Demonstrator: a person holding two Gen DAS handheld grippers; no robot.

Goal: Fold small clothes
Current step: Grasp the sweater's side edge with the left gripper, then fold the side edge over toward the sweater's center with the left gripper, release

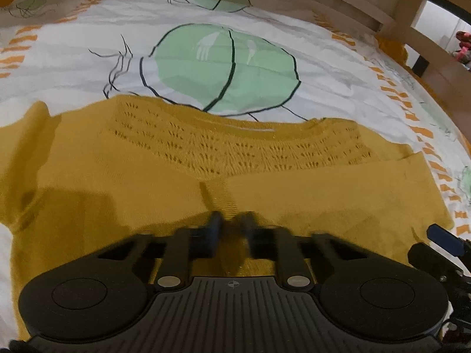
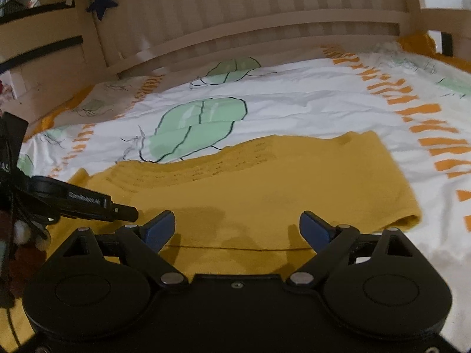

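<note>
A mustard-yellow knit sweater lies flat on the bed, its eyelet yoke and neckline at the far side. Its right sleeve is folded across the body. My left gripper is nearly shut and pinches a fold of the sweater near its lower middle. In the right wrist view the sweater fills the middle. My right gripper is open, low over the sweater's near hem, with nothing between its blue fingertips. The left gripper's body shows at the left of that view. A blue fingertip of the right gripper shows in the left view.
The bed carries a white cover with green shapes and orange marks. A wooden slatted headboard stands along the far side, with a wooden frame at the far right. A dark blue star hangs at the upper left.
</note>
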